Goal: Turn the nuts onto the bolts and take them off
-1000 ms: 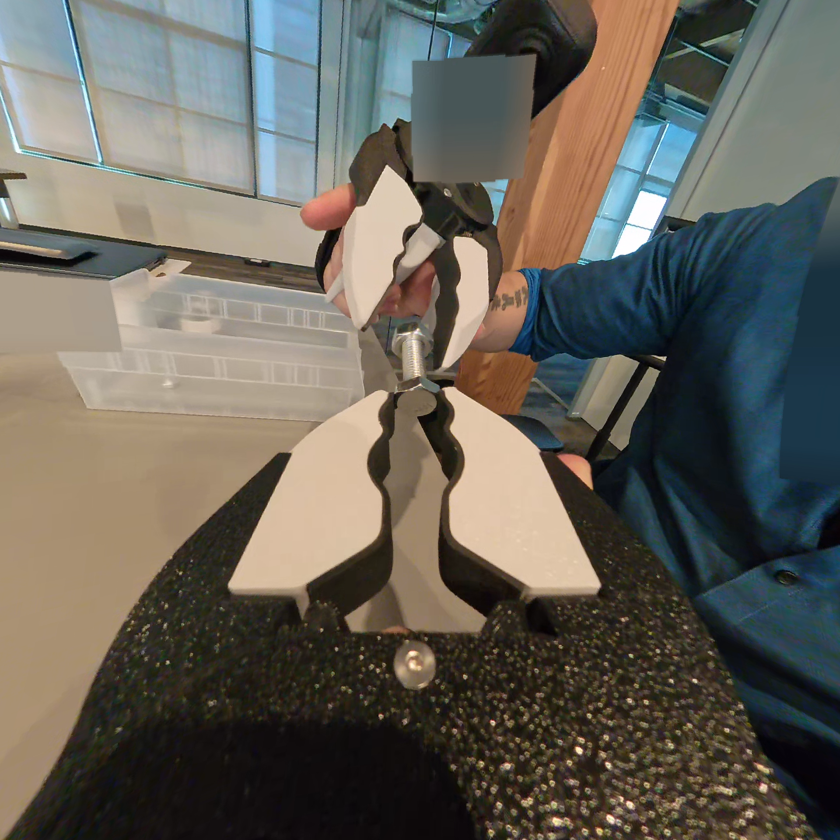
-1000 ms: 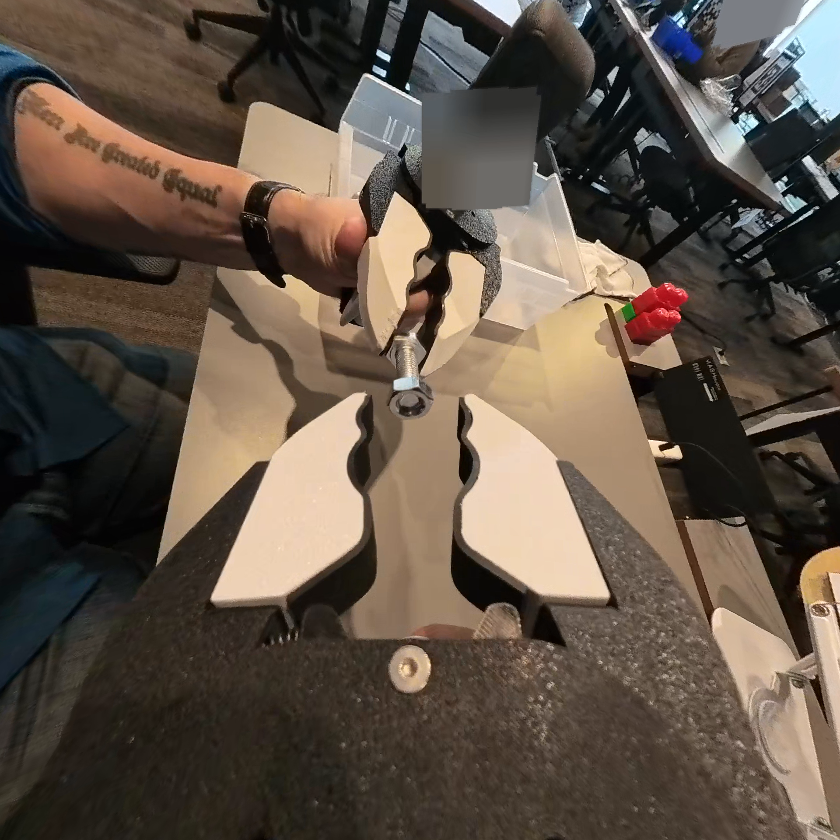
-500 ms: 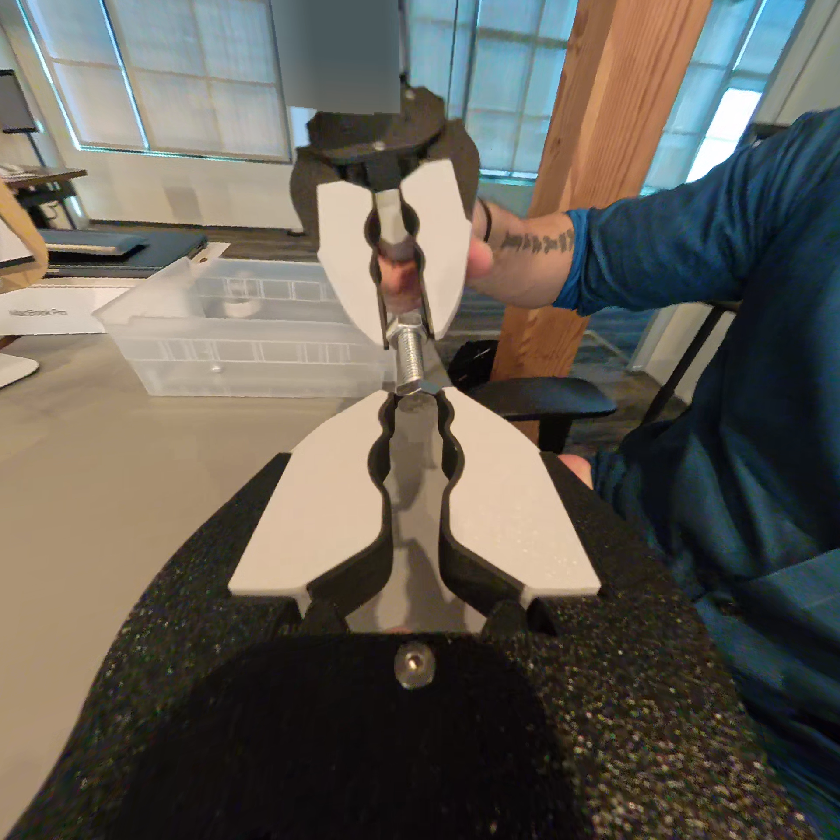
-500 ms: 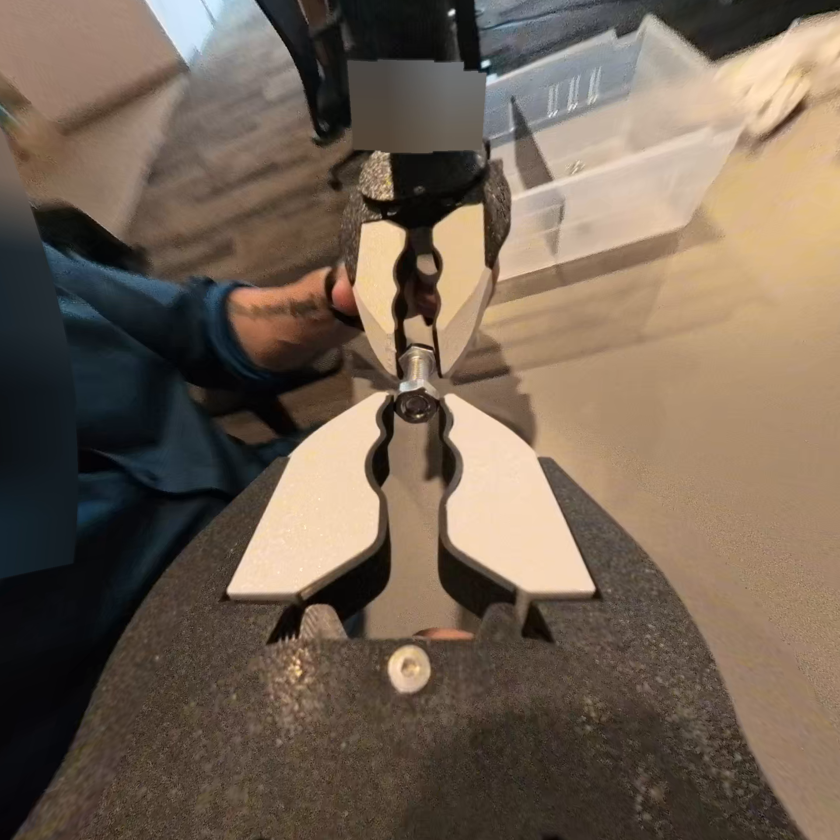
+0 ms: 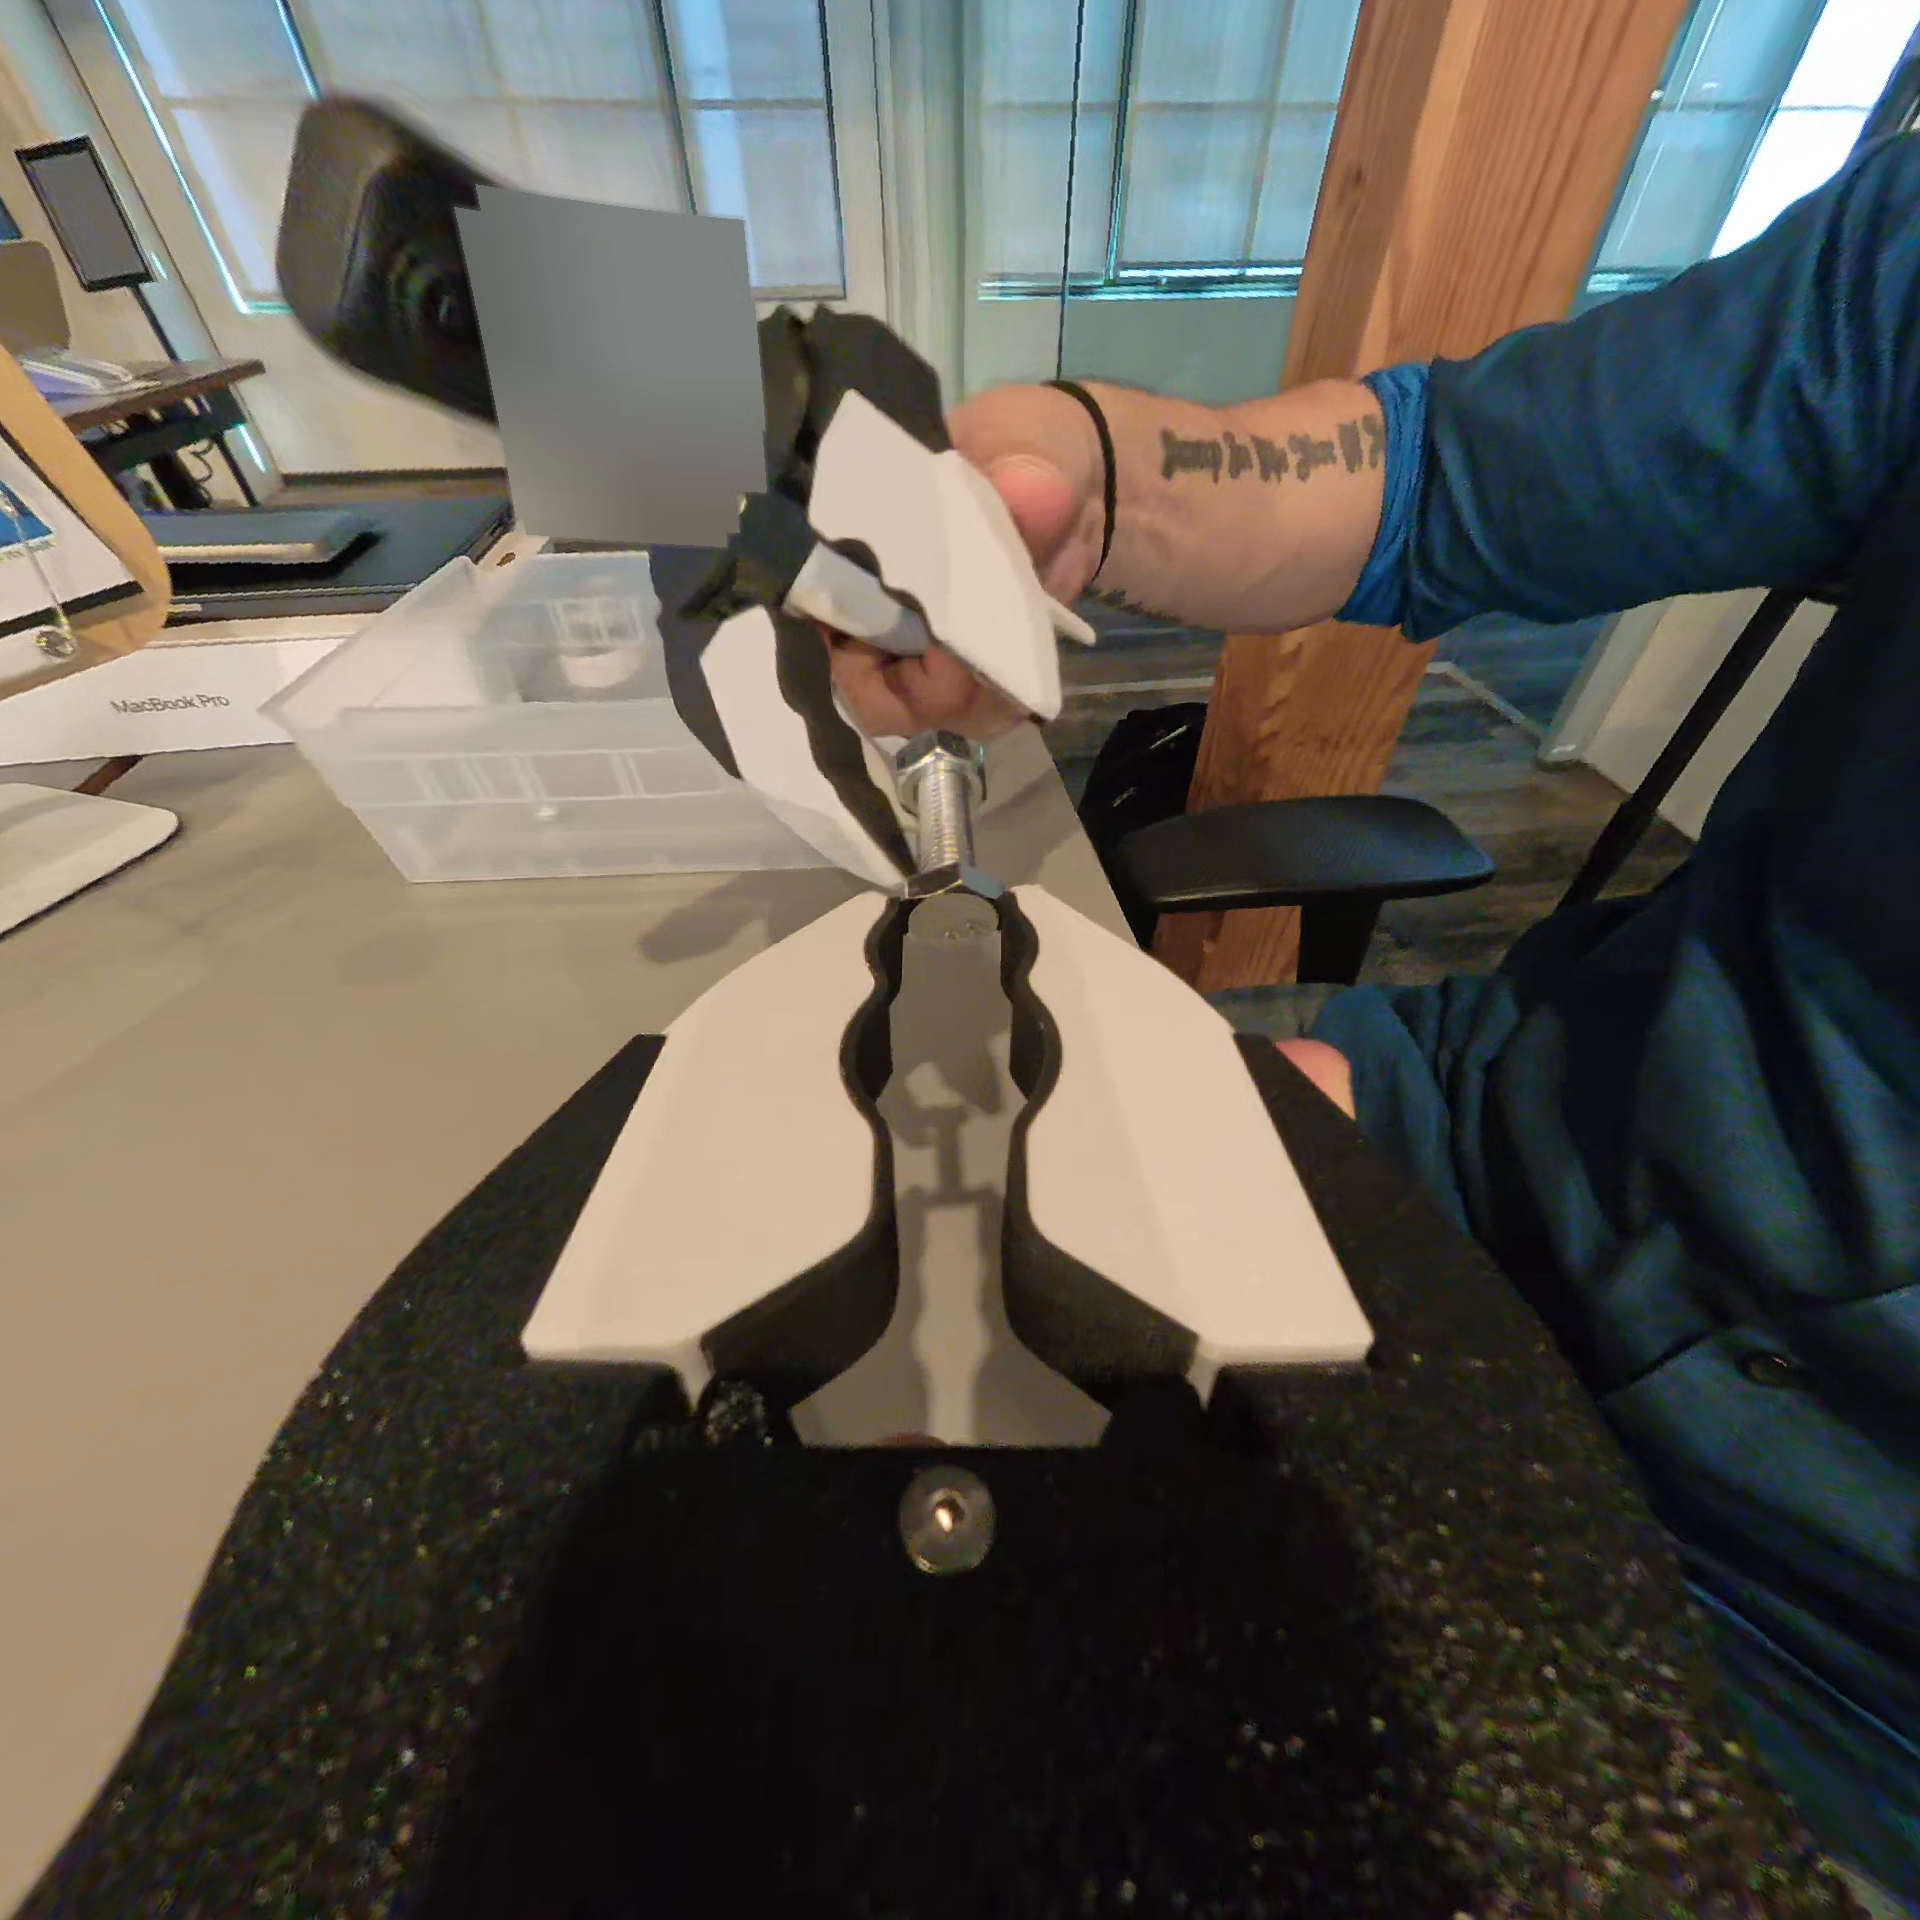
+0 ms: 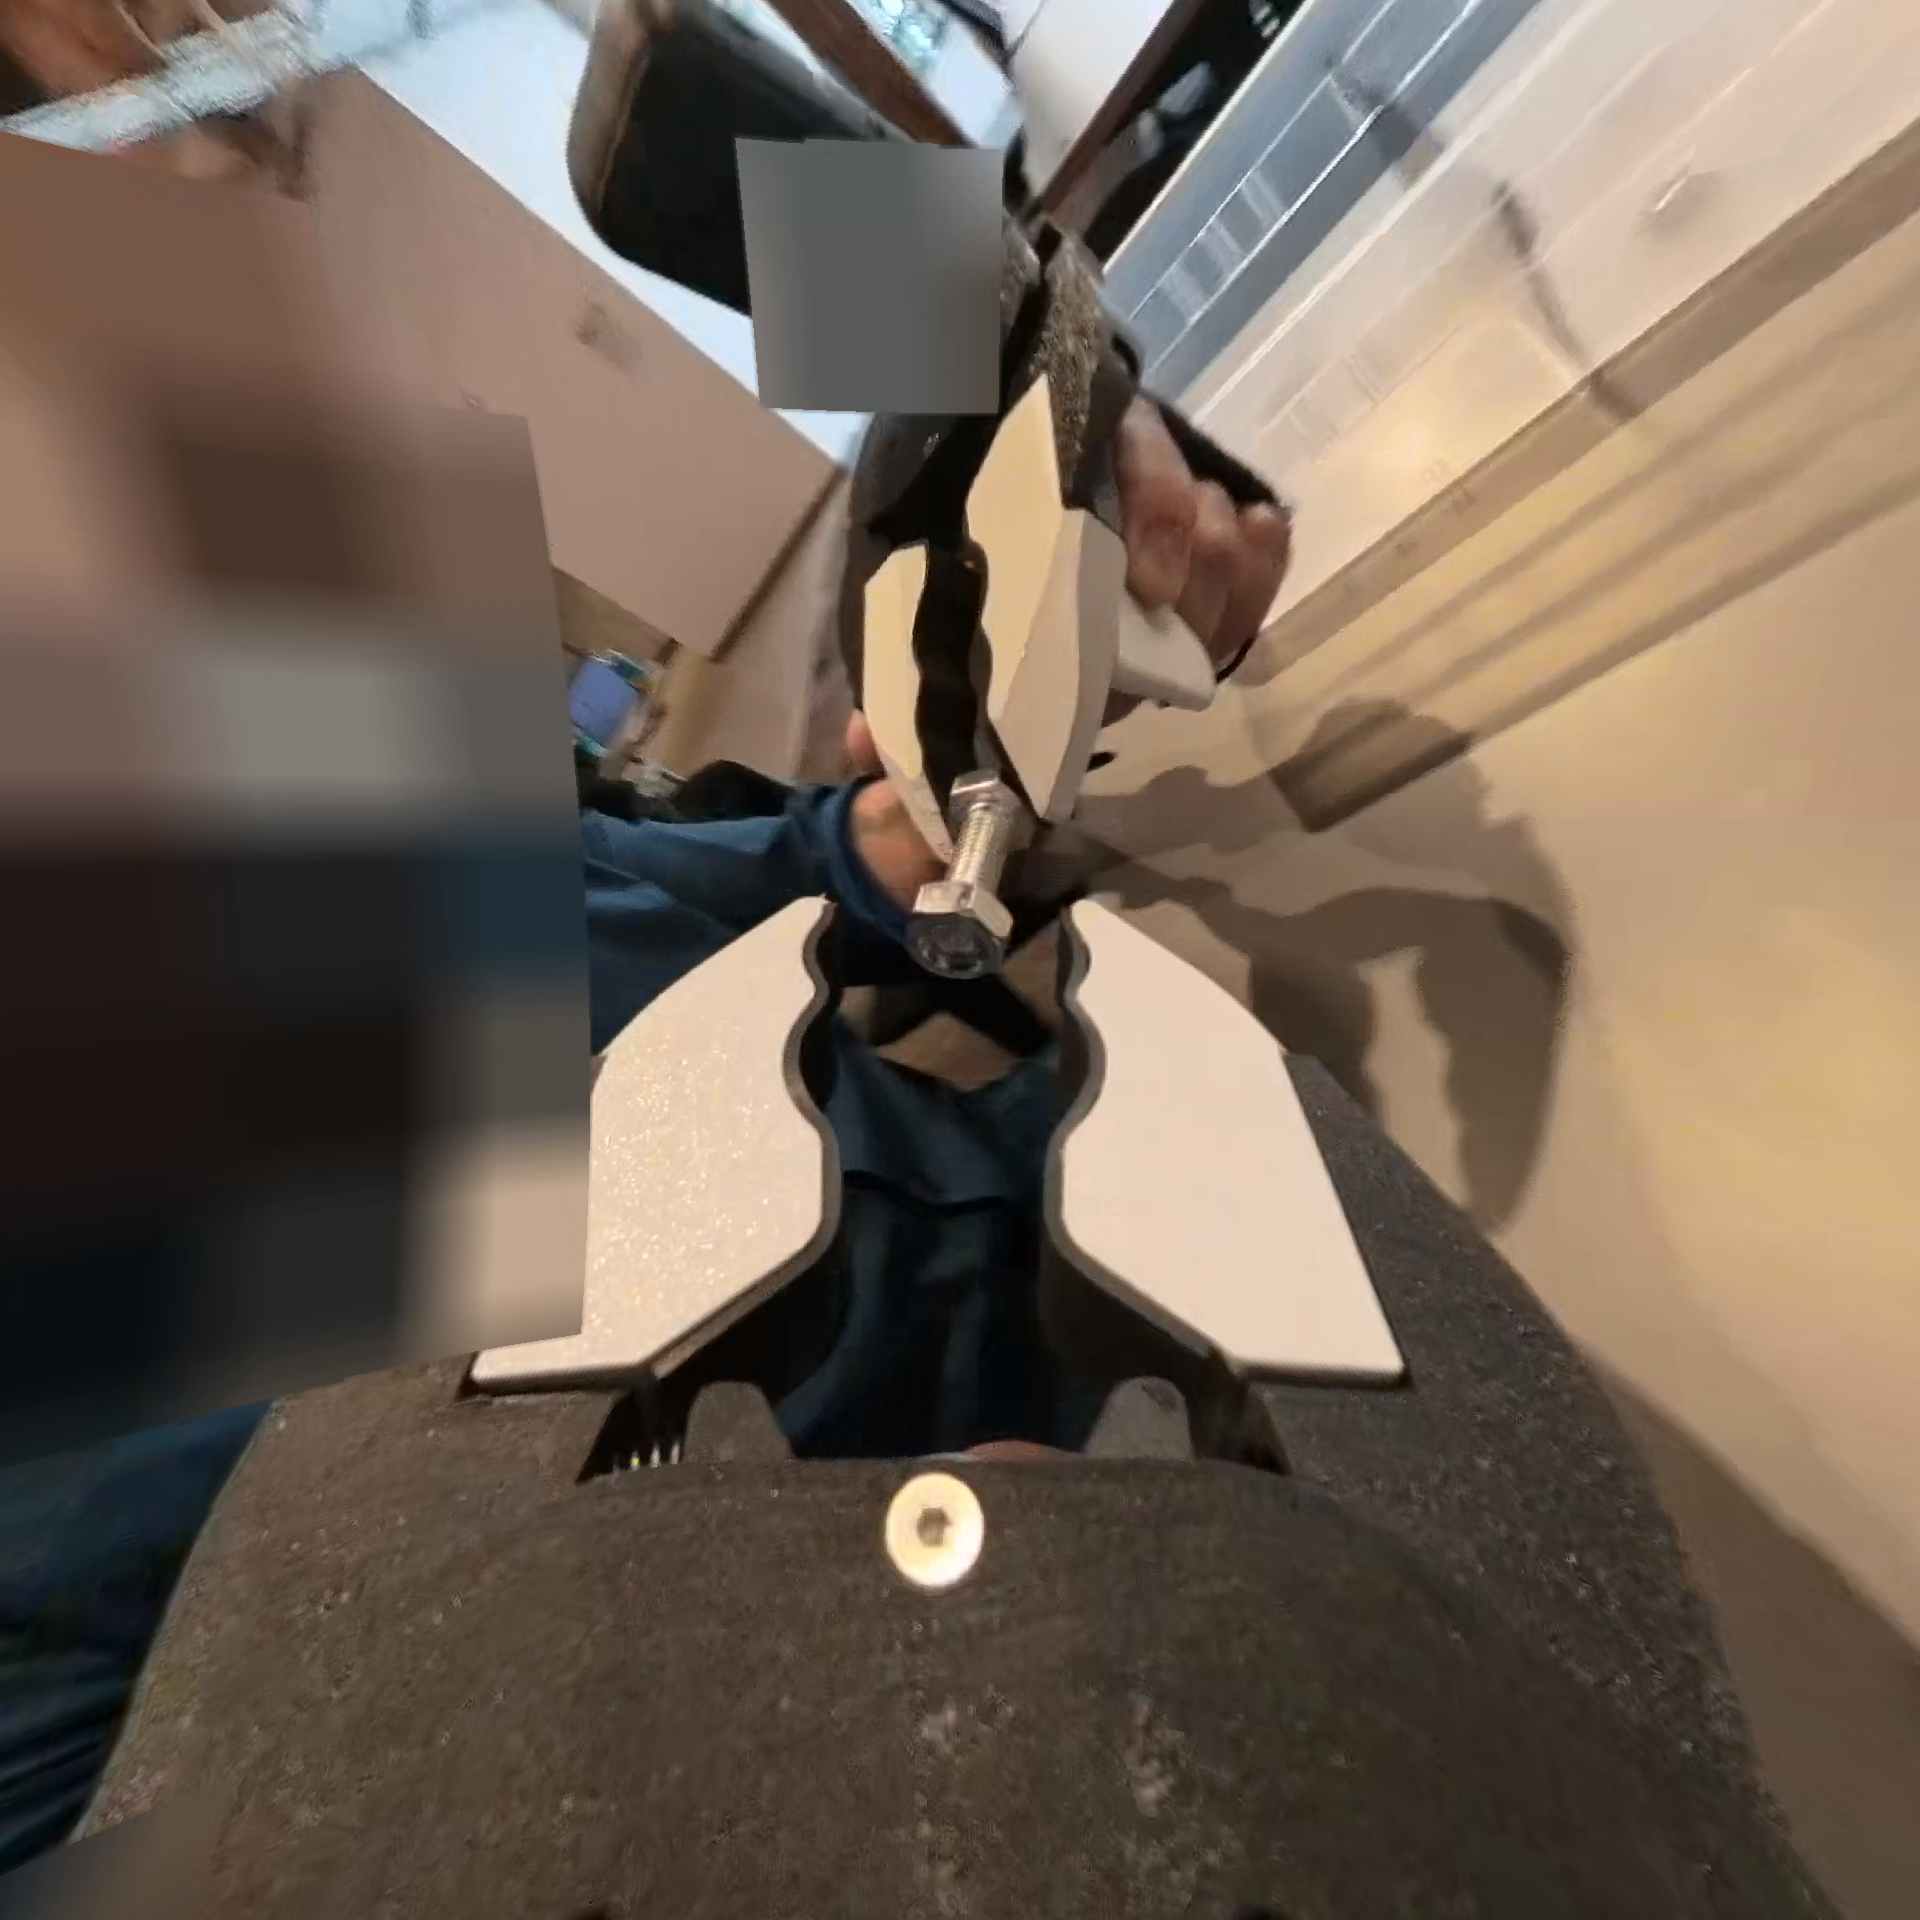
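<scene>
1. Clear plastic box (image 5: 499, 748) sits toward the far edge of the desk (image 5: 260, 1039), well apart from the work. I take it to be parts storage.
2. Left gripper (image 5: 948, 906): tips pinched tight on the hex head of the bolt (image 5: 940, 821). I judge this to be the anchor grip, so the bolt cannot spin when the nut is turned.
3. The bolt is held in the air above the desk, near the edge on the person's side. It points away from the left gripper toward the right one. It is bright silver metal with a threaded shank and looks clean.
4. Nut (image 5: 940, 750): silver and hexagonal, seated on the far end of the thread, with most of the shank bare between it and the head.
5. Right gripper (image 6: 951, 920): its fingers (image 6: 707, 1143) stand apart on either side of the nut with a gap on both sides. It is rolled well over to one side. My guess is that it is re-setting its wrist angle for a fresh bite. I cannot tell whether the nut is going on or coming off.
</scene>
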`<state>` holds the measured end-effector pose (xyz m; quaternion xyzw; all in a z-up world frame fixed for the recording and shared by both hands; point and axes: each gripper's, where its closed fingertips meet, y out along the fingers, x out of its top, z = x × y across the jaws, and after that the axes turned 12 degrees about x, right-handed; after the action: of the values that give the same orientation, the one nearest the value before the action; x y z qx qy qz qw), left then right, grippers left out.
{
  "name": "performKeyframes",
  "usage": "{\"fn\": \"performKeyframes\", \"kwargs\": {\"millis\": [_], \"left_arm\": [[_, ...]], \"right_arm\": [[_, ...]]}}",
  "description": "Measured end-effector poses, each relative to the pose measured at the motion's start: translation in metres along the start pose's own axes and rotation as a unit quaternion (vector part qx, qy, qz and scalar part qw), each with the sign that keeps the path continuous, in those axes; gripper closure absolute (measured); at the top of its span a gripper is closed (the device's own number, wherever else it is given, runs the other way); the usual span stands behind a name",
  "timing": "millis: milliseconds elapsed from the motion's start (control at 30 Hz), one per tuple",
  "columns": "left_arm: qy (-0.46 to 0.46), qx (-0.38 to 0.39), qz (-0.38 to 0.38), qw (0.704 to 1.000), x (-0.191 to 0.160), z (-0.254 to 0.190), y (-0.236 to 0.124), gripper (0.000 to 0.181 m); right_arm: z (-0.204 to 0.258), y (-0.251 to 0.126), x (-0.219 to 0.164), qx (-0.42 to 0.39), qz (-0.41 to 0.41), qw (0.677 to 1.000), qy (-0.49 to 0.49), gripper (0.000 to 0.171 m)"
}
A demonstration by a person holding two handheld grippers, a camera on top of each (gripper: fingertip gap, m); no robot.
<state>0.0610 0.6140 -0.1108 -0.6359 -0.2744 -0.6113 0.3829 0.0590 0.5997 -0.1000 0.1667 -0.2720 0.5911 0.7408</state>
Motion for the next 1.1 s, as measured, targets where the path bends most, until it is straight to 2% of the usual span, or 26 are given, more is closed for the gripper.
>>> {"fn": "performKeyframes", "kwargs": {"millis": [133, 200, 300, 433, 567, 767, 867, 967, 1100], "left_arm": [[-0.026, -0.013, -0.022, 0.999, 0.004, 0.002, -0.005, 0.164], [-0.040, -0.024, -0.031, 0.998, 0.007, 0.002, -0.007, 0.164], [-0.061, -0.036, -0.045, 0.996, 0.010, 0.003, -0.009, 0.164], [-0.075, -0.047, -0.055, 0.995, 0.011, 0.003, -0.011, 0.164], [-0.074, -0.051, -0.054, 0.995, 0.011, 0.000, -0.010, 0.164], [-0.068, -0.053, -0.049, 0.995, 0.012, -0.002, -0.009, 0.164], [-0.059, -0.049, -0.045, 0.996, 0.011, -0.003, -0.009, 0.164], [-0.039, -0.037, -0.033, 0.998, 0.008, -0.003, -0.008, 0.164], [-0.009, -0.021, -0.020, 1.000, 0.007, -0.005, -0.006, 0.164]], "right_arm": [[0.002, -0.008, 0.014, -0.099, 0.016, 0.982, -0.157, 0.129], [0.003, -0.013, 0.019, -0.166, 0.043, 0.949, -0.263, 0.129], [0.009, -0.010, 0.016, -0.238, 0.103, 0.883, -0.392, 0.132], [0.007, 0.001, 0.009, -0.289, 0.160, 0.825, -0.459, 0.131], [0.002, 0.005, 0.008, -0.313, 0.177, 0.800, -0.480, 0.135], [0.003, 0.005, 0.009, -0.308, 0.176, 0.804, -0.477, 0.153], [0.004, 0.005, 0.009, -0.299, 0.171, 0.823, -0.452, 0.153], [0.005, 0.004, 0.007, -0.270, 0.155, 0.867, -0.388, 0.153], [0.013, 0.001, 0.008, -0.161, 0.079, 0.962, -0.204, 0.154]]}}
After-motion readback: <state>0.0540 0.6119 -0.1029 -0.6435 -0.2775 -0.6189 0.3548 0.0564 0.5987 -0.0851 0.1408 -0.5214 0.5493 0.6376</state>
